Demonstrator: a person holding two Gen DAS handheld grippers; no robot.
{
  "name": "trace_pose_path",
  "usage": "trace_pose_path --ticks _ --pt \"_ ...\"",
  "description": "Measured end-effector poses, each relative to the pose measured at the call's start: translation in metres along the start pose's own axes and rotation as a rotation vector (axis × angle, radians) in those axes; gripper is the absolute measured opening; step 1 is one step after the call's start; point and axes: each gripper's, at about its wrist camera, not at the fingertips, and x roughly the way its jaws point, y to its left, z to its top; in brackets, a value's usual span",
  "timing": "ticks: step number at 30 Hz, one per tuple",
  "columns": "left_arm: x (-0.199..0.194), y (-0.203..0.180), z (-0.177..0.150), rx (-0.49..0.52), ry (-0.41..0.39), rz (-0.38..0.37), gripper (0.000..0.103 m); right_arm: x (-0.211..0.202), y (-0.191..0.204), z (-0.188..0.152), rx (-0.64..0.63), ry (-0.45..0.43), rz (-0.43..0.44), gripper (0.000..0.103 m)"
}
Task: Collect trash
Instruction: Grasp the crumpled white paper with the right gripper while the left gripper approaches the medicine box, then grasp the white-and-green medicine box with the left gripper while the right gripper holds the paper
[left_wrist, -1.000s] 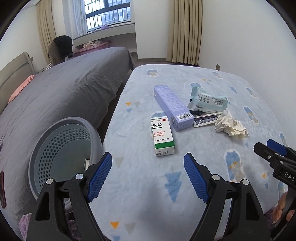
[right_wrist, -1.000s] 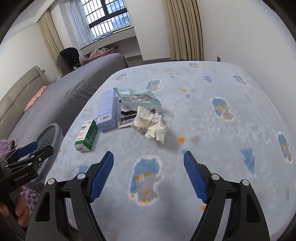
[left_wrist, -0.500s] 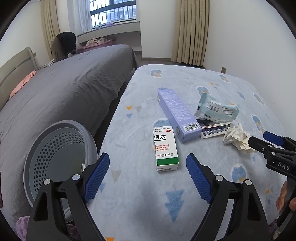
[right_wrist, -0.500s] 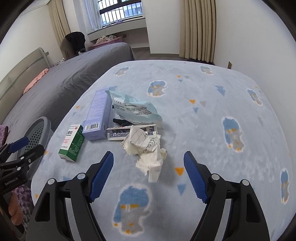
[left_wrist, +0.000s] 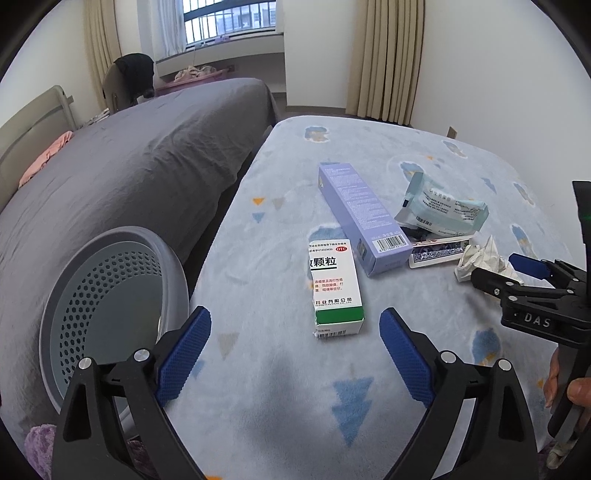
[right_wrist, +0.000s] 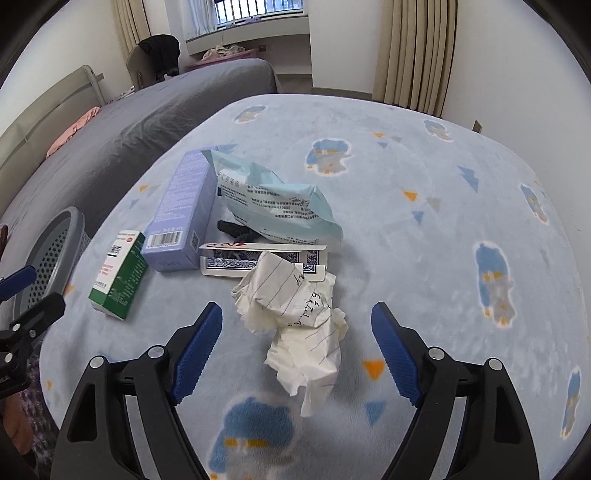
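Between blue fingers, crumpled lined paper (right_wrist: 299, 325), handwriting illegible

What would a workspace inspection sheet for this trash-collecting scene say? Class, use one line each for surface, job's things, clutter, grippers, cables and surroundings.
Surface: light blue patterned blanket, lying flat.
Job's things: green-and-white box, purple box, teal packet, card box and crumpled paper lie on the blanket; grey perforated basket stands at its left edge.
Clutter: a small black item by the packet; cannot identify it.
Grippers: left hand-held gripper opening before the green-and-white box, nothing held; right hand-held gripper opening, the paper between its jaws, untouched.
Cables: nothing seen.
Surroundings: grey bed, curtains, window.
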Motion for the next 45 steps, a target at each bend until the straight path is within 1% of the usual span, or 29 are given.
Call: trace_pose_path --ticks 11,13,15,16,17,21,29,33,39,45 --pt "0.003 -0.003 -0.003 0.000 0.010 0.000 0.092 0.014 0.001 0.003 -0.011 -0.002 -0.015 0.078" --pt "0.003 -0.003 -0.004 0.000 0.010 0.001 0.092 0.014 0.003 0.002 -0.021 -0.005 -0.009 0.067" --pt "0.003 -0.003 -0.004 -0.002 0.012 0.001 0.092 0.014 0.006 0.001 -0.032 0.004 -0.006 0.049" --pt "0.003 -0.003 -0.005 -0.003 0.012 0.002 0.092 0.014 0.006 0.001 -0.034 0.008 0.001 0.045" --pt "0.002 -0.003 -0.005 -0.003 0.012 0.003 0.092 0.014 0.007 0.001 -0.034 0.012 0.008 0.038" --pt "0.002 -0.004 -0.006 -0.006 0.014 0.006 0.092 0.005 0.004 -0.001 -0.014 0.001 0.037 0.036" --pt "0.008 -0.003 -0.005 -0.017 0.033 0.004 0.092 -0.023 -0.005 -0.003 0.063 -0.043 0.088 0.036" --pt "0.015 -0.005 -0.003 -0.022 0.052 0.001 0.092 -0.035 -0.013 -0.004 0.101 -0.072 0.096 0.036" --pt "0.024 -0.010 0.001 -0.020 0.062 -0.003 0.092 -0.051 -0.029 -0.003 0.149 -0.115 0.084 0.036" --pt "0.041 -0.017 0.007 -0.023 0.077 -0.007 0.092 -0.049 -0.038 -0.004 0.171 -0.106 0.092 0.036"
